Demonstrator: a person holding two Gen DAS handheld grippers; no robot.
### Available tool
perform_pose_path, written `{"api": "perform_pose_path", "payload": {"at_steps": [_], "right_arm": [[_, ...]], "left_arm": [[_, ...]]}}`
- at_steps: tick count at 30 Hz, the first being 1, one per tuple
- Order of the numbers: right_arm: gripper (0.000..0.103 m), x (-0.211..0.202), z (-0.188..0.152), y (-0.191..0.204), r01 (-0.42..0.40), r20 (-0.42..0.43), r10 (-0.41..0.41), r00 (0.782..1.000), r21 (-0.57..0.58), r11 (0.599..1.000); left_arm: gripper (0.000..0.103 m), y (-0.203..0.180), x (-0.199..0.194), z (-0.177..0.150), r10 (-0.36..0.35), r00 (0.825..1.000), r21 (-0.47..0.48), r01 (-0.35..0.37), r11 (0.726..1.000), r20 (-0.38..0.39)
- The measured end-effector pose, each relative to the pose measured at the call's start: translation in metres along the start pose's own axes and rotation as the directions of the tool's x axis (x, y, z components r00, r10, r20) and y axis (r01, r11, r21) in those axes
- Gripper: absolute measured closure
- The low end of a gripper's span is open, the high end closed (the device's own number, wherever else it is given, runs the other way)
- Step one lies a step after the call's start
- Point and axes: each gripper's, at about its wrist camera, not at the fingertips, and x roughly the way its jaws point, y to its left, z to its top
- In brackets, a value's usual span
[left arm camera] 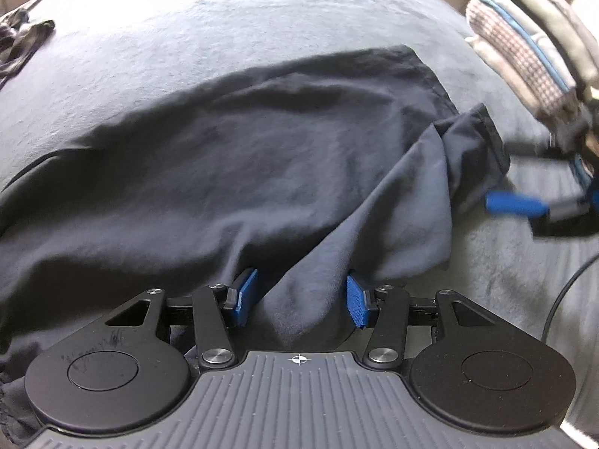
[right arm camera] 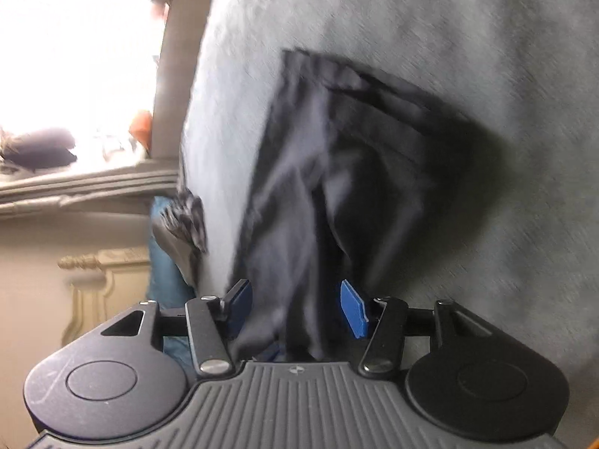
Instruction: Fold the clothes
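The dark navy cotton garment (left arm camera: 232,157) lies spread on the grey fleece bedcover (left arm camera: 187,30), its near edge hidden beneath the left gripper (left arm camera: 301,297), whose open jaws straddle a raised fold. The right gripper (right arm camera: 297,308) is blurred, jaws apart around hanging cloth. A stack of folded clothes (left arm camera: 524,48) sits beyond, partly cut off.

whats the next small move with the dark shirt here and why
Probably close the left gripper on the ridge of dark shirt bunched between its open jaws. The cloth lies rumpled on the grey blanket, and the right gripper stands open with no grip.
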Motion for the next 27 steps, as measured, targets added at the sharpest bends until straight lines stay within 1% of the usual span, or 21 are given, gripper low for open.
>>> {"api": "perform_pose_path", "payload": {"at_steps": [3,5,10,13,16,18,20,24,27], "right_arm": [[0.047,0.012,-0.002,-0.012,-0.008,-0.034,0.010,0.999,0.054,0.999],[0.047,0.027,0.000,-0.015,-0.016,-0.059,0.021,0.998,0.076,0.997],[0.047,0.065,0.002,-0.007,-0.040,-0.124,0.053,0.991,0.098,0.994],[0.047,0.068,0.004,0.002,-0.062,-0.126,0.073,0.989,0.087,0.994],[0.047,0.070,0.007,0.011,-0.073,-0.128,0.082,0.988,0.076,0.994],[0.047,0.069,0.007,0.014,-0.071,-0.132,0.079,0.988,0.066,0.995],[0.047,0.063,0.006,0.014,-0.068,-0.139,0.077,0.987,0.065,0.996],[0.047,0.052,0.002,0.005,-0.071,-0.134,0.084,0.987,0.099,0.993],[0.047,0.049,0.001,-0.001,-0.097,-0.124,0.115,0.986,0.139,0.986]], "left_arm": [[0.053,0.003,-0.009,0.000,0.012,1.000,-0.020,-0.012,1.000,0.027],[0.053,0.003,-0.017,0.000,0.023,0.999,-0.017,-0.022,1.000,0.049],[0.053,-0.005,-0.034,0.000,0.046,0.994,0.046,-0.051,0.998,0.102],[0.052,-0.014,-0.041,-0.001,0.017,0.991,0.111,-0.032,0.993,0.129],[0.052,-0.030,-0.044,-0.003,-0.044,0.991,0.197,0.018,0.980,0.128],[0.051,-0.044,-0.042,-0.006,-0.080,0.990,0.269,0.046,0.962,0.116],[0.050,-0.059,-0.038,-0.008,-0.104,0.989,0.346,0.063,0.936,0.102],[0.049,-0.094,-0.021,-0.021,-0.083,0.992,0.527,0.020,0.849,0.096],[0.049,-0.111,-0.004,-0.028,-0.035,0.993,0.611,-0.044,0.790,0.116]]}}
